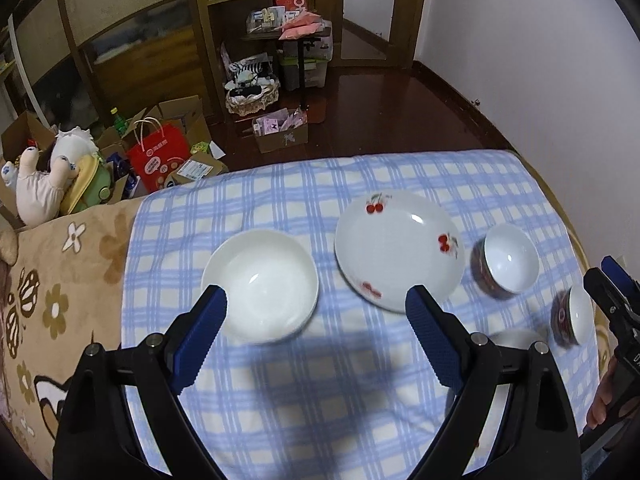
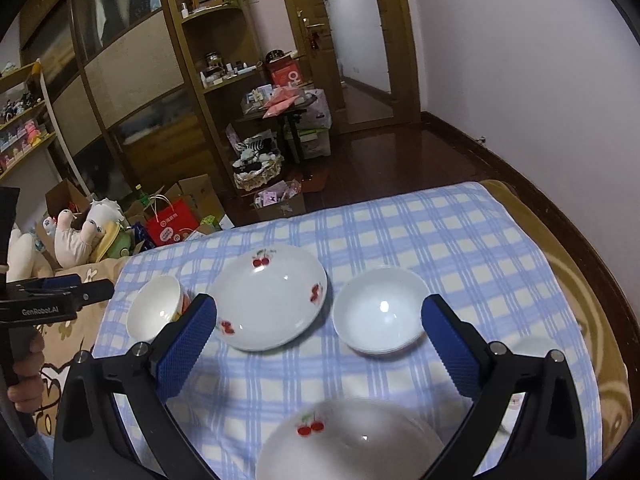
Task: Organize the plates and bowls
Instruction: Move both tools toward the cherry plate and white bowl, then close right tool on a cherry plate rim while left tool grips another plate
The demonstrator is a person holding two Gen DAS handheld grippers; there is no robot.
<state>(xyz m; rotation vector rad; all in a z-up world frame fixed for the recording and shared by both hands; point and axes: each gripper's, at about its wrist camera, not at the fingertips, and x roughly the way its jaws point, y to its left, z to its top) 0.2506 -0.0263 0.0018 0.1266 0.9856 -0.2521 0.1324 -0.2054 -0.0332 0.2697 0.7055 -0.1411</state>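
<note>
- Claws first: the left claw (image 1: 316, 308) points steeply down over a blue-checked cloth (image 1: 320, 400), its blue pads spread wide with nothing between them.
- In the left wrist view, a plain white bowl (image 1: 260, 284) lies on the cloth just beyond the left pad, at centre left of the frame; whether the pad touches its rim cannot be told.
- A cherry-print plate (image 1: 398, 248) sits right of centre in that view, next to the right pad's tip.
- Further right, a small dark-sided bowl (image 1: 506, 262) stands tilted, and another small bowl (image 1: 572, 316) lies on its side near the right edge.
- The right claw (image 1: 608, 284) enters at the right edge of that frame, a hand (image 1: 604, 408) below it on the handle.
- In the right wrist view, the right claw (image 2: 318, 320) tilts downward with its jaws gaping fully and empty.
- Beyond its pads lie a cherry-print plate (image 2: 268, 300) at centre and a white bowl (image 2: 380, 316) to the right of it, apart from each other.
- A small white bowl (image 2: 154, 308) sits at centre left, partly behind the left pad.
- A second cherry-print dish (image 2: 352, 444), blurred, fills the bottom centre.
- The left claw (image 2: 100, 290) reaches in from the left edge, gripped by a hand (image 2: 26, 372).
</note>
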